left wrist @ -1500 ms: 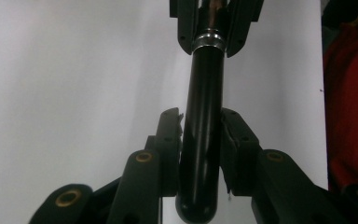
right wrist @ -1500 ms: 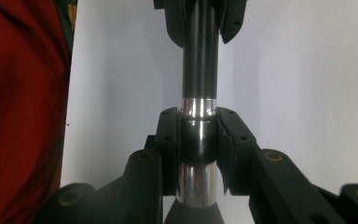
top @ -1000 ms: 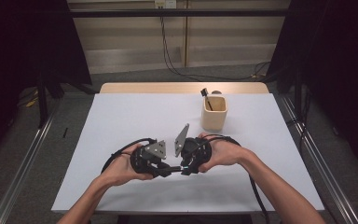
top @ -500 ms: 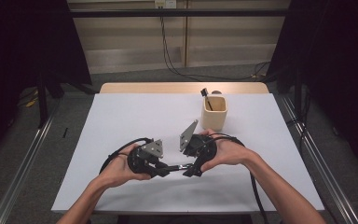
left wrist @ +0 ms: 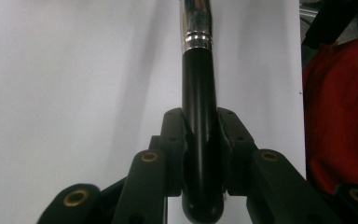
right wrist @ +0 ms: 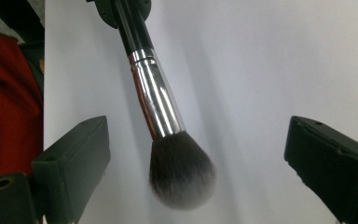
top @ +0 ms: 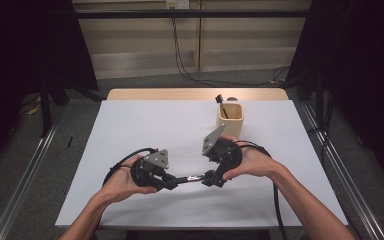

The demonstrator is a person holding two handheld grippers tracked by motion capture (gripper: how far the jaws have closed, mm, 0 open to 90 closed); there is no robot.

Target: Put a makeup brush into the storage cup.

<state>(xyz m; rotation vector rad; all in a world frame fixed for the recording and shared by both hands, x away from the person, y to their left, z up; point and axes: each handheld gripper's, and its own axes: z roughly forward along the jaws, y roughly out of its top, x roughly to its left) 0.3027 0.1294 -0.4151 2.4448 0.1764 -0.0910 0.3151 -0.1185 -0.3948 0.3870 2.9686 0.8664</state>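
- The left tool [top: 172, 181] pinches the black handle of the makeup brush [top: 190, 178], held level just above the white bench [top: 145, 125].
- The right tool [top: 211, 180] has just been opening; its jaws stand spread around the bristle head, not touching it.
- A beige cup [top: 229, 119] stands behind.

Over the white bench [top: 130, 130], the left tool [top: 172, 182] clamps a brush [top: 190, 178] by its handle; the right tool [top: 211, 179], jaws just opened, flanks its head. A beige cup [top: 229, 119] stands behind.
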